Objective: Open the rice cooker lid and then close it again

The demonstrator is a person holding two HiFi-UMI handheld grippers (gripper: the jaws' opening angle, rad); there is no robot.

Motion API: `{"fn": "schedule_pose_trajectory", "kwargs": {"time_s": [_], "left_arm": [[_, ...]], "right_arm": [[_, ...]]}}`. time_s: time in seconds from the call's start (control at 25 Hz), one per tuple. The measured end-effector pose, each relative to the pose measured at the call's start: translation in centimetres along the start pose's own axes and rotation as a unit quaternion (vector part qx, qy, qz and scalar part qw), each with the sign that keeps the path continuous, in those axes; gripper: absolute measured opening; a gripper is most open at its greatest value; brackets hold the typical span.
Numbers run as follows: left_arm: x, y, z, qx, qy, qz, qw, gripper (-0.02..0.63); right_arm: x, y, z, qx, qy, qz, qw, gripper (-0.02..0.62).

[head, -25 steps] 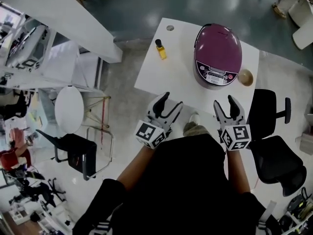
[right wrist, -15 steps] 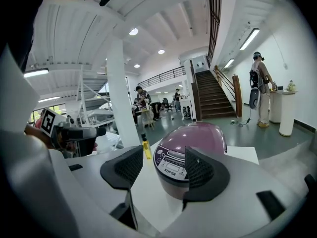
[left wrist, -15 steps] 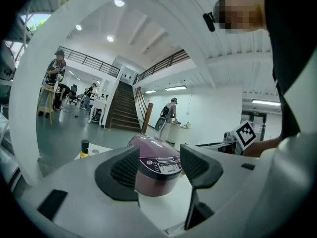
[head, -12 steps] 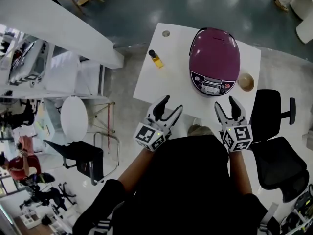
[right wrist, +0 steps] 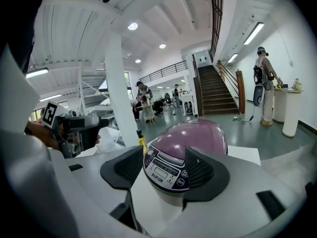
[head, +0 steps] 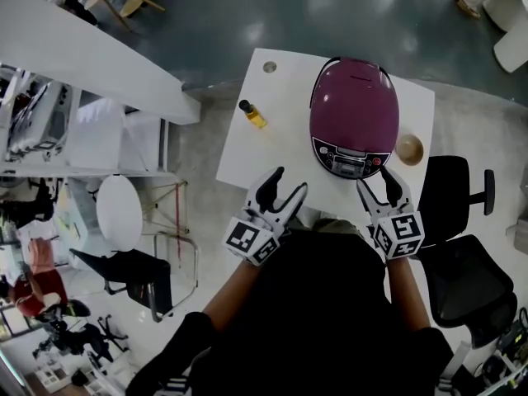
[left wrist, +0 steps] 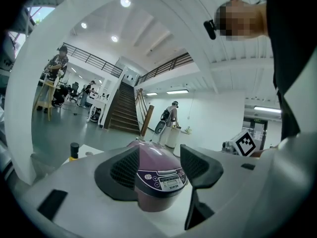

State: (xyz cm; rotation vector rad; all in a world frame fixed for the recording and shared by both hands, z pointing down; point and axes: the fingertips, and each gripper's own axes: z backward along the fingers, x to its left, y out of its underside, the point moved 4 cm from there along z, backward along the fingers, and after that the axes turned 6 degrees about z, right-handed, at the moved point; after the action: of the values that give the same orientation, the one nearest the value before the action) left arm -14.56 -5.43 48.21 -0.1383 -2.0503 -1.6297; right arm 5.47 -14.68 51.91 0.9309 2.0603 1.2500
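Head view: the purple rice cooker (head: 355,114) sits with its lid down toward the right edge of the white table (head: 280,139), its panel facing the near edge. A small yellow bottle (head: 252,115) stands near the left edge. The left gripper (head: 289,181) and the right gripper (head: 379,184) hover at the near edge.

Left gripper view: the jaws are wide apart and empty, with the cooker beyond them.

Right gripper view: the jaws are spread and hold nothing, framing the cooker's panel.

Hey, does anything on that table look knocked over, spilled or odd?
Nothing stands out. The rice cooker sits upright with its lid shut, the small bottle stands, and the bowl rests beside the cooker; no spill shows on the table.
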Motion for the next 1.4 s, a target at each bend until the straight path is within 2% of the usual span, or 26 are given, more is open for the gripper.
{"fn": "schedule_pose_trajectory", "kwargs": {"time_s": [0.2, 0.4, 0.64, 0.92, 1.08, 1.2, 1.4], "left_arm": [[1.0, -1.0, -0.7, 0.003, 0.031, 0.005, 0.9995, 0.235], [2.7, -1.3, -2.8, 0.027, 0.076, 0.003, 0.9967, 0.235], [3.4, -1.4, -4.4, 0.053, 0.122, 0.003, 0.9911, 0.236], [4.2, -2.0, -4.9, 0.051, 0.155, -0.007, 0.9866, 0.236], [4.5, -2.0, -5.1, 0.05, 0.173, -0.009, 0.9837, 0.236], [4.6, -2.2, -5.3, 0.05, 0.183, -0.016, 0.9817, 0.236], [5.5, -2.7, -5.4, 0.049, 0.187, -0.022, 0.981, 0.236]], "right_arm": [[0.6, -0.9, -1.0, 0.007, 0.015, -0.006, 1.0, 0.235], [1.4, -2.0, -1.9, -0.004, 0.052, -0.047, 0.998, 0.235], [1.4, -2.6, -2.3, -0.005, 0.081, -0.052, 0.995, 0.235], [1.7, -2.9, -3.2, -0.002, 0.1, -0.05, 0.994, 0.231], [2.1, -2.9, -3.8, -0.007, 0.097, -0.05, 0.994, 0.103], [2.2, -2.3, -4.7, 0.025, 0.1, -0.042, 0.994, 0.019], [2.4, -1.1, -6.1, 0.068, 0.106, -0.035, 0.991, 0.0]]}}
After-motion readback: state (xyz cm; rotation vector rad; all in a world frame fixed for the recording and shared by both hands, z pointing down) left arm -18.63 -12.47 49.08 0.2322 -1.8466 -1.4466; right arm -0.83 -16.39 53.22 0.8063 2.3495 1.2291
